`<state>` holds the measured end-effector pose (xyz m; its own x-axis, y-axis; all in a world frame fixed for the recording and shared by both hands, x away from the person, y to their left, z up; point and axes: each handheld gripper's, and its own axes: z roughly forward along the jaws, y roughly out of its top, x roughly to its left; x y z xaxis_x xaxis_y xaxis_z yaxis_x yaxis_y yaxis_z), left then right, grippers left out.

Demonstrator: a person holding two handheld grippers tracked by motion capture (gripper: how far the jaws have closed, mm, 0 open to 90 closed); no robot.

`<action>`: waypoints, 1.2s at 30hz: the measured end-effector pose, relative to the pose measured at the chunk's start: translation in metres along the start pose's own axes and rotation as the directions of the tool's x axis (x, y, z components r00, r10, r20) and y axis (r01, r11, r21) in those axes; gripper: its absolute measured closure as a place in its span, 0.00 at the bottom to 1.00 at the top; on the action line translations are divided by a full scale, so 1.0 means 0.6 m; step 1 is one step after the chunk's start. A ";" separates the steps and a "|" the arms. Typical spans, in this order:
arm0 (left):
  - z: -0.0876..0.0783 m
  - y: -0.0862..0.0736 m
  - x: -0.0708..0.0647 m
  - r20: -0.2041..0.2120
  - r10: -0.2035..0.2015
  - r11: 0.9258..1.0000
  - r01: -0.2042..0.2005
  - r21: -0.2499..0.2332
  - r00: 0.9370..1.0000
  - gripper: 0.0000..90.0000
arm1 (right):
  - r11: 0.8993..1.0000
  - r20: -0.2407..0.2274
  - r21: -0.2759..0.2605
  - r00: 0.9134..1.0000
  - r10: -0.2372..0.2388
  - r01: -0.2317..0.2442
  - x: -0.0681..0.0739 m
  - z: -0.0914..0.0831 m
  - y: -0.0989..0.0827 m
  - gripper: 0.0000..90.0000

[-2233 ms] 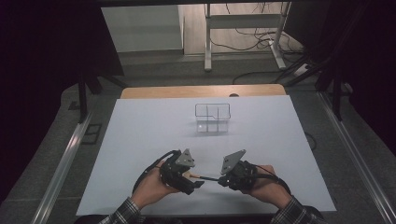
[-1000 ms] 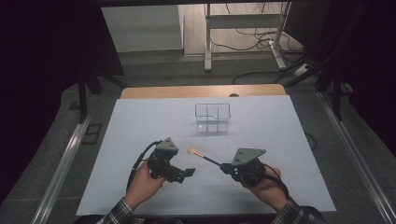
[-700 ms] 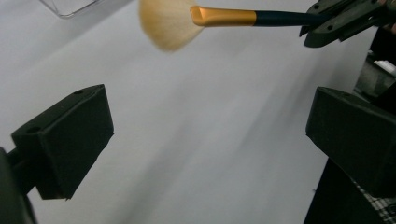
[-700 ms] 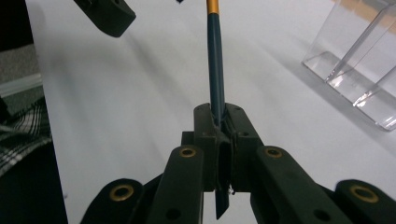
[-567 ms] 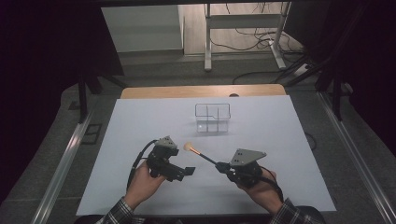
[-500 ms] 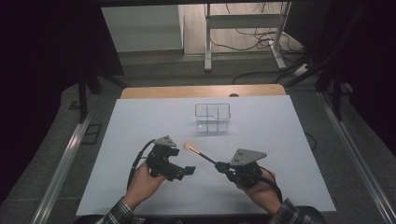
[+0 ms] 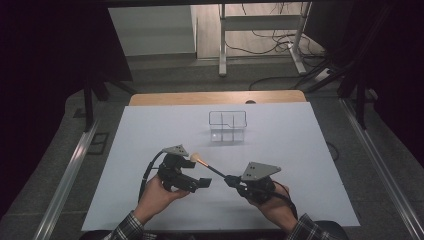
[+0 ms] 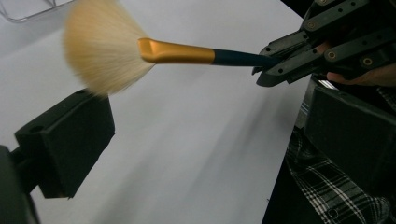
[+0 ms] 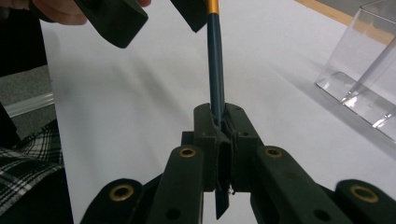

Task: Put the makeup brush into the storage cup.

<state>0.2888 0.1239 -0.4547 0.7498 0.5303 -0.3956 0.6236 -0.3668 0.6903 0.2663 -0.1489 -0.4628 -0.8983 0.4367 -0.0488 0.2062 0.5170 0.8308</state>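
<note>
A makeup brush with pale bristles, a gold ferrule and a dark blue handle is held by its handle end in my right gripper, which is shut on it. The brush points up and left, towards my left gripper. That gripper is open, and the bristles hover just above one of its wide-apart jaws. A clear plastic organiser with compartments stands upright beyond both hands, mid-table.
A white sheet covers the table, and a wooden strip shows along its far edge. The organiser's corner stands to the right of the brush handle. Plaid sleeves enter from the near edge.
The hands, close together at first, have drawn apart. Over the last second the right gripper has carried the brush slightly left, bringing the bristles over the open left gripper.
</note>
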 end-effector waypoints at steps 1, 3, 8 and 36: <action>0.000 0.000 0.000 0.006 -0.002 1.000 0.002 -0.004 1.000 0.03 | 1.000 -0.003 -0.003 1.000 0.002 -0.002 0.001 0.001 0.000 0.95; 0.000 0.000 0.001 0.018 -0.007 1.000 0.007 -0.006 1.000 0.05 | 1.000 -0.004 -0.010 1.000 0.004 -0.004 0.002 0.003 0.001 0.95; -0.001 0.000 0.000 0.037 -0.007 1.000 0.007 -0.015 0.999 0.08 | 1.000 -0.007 -0.026 1.000 0.011 -0.011 0.008 0.009 0.001 0.95; -0.025 -0.013 0.023 0.185 -0.108 0.985 0.130 -0.115 0.977 0.93 | 0.994 -0.058 0.103 0.997 0.053 -0.047 0.023 0.052 -0.004 0.55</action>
<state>0.2909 0.1457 -0.4566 0.7063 0.4157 -0.5730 0.6865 -0.2043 0.6979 0.2657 -0.1214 -0.4827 -0.9069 0.4204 0.0274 0.2869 0.5687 0.7709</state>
